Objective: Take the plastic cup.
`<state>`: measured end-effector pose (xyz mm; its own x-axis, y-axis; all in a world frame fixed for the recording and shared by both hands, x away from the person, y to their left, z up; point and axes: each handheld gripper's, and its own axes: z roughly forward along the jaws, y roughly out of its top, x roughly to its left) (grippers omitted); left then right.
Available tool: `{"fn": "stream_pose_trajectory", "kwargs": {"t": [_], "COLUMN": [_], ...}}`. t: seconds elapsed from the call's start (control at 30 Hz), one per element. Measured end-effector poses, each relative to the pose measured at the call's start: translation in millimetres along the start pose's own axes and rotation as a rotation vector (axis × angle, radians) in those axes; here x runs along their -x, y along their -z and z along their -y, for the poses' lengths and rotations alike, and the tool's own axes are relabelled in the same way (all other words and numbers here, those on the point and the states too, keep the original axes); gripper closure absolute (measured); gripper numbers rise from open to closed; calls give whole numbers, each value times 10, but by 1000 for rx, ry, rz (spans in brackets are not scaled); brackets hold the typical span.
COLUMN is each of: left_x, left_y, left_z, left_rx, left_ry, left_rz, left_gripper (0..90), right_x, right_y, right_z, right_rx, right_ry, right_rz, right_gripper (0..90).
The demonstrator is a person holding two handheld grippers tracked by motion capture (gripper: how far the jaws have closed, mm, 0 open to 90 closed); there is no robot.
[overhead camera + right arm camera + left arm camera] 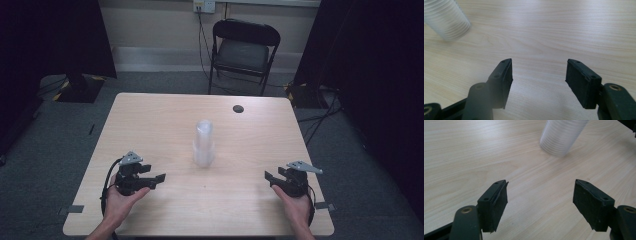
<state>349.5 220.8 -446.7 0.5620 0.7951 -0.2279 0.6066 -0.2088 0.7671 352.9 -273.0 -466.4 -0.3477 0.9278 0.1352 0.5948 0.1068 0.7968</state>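
Note:
A stack of clear plastic cups (204, 144) stands upright near the middle of the light wooden table (150, 120). My left gripper (159, 179) rests low at the front left, held in a hand, jaws open with nothing between them. In the left gripper view the cup stack (561, 136) stands ahead and to the right of the gripper (540, 200). My right gripper (270, 178) sits at the front right, also open and empty. In the right gripper view the cup stack (445, 20) is at the upper left, well away from the gripper (539, 77).
A round cable hole (238, 108) is in the table's far side. A black folding chair (242, 50) stands behind the table by the wall. Dark curtains hang at both sides, and cables lie on the grey floor.

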Motion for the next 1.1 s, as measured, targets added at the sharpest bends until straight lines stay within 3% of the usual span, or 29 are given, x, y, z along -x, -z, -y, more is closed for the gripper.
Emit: {"fn": "stream_pose_trajectory", "kwargs": {"t": [0.13, 0.2, 0.33, 0.47, 0.57, 0.63, 0.77, 0.97, 1.03, 1.1], "left_x": [7, 3, -13, -5, 23, 41, 91, 175, 249, 299], "left_y": [13, 1, 13, 38, 63, 88, 105, 67, 64, 67], "left_z": [0, -11, -16, -40, -51, -53, -120, -252, -288, -324], "left_rx": [21, 8, 12, 21, 25, 54, 82, 102, 98, 95], "left_ry": [-15, -26, -25, -46, -62, -62, -55, -78, -125, -148], "left_rz": [-22, -35, -31, 1, 14, 45, 48, 44, 11, 32], "left_gripper": [315, 296, 292, 296, 236, 237, 260, 276, 253, 250], "right_x": [12, 9, -14, -25, -32, -49, -88, -96, -101, -106], "right_y": [31, 48, 43, 56, 70, 84, 112, 61, 60, 61], "right_z": [-13, -18, -5, -12, -2, 0, -8, -4, -6, -11], "right_rx": [17, 30, 27, 42, 38, 37, 46, 27, 27, 27], "right_ry": [-5, -3, -5, -8, -10, -13, -10, -2, 5, 9], "right_rz": [-9, -8, -30, -37, -42, -51, -59, -72, -63, -62], "right_gripper": [381, 374, 371, 371, 371, 376, 382, 375, 362, 362]}}
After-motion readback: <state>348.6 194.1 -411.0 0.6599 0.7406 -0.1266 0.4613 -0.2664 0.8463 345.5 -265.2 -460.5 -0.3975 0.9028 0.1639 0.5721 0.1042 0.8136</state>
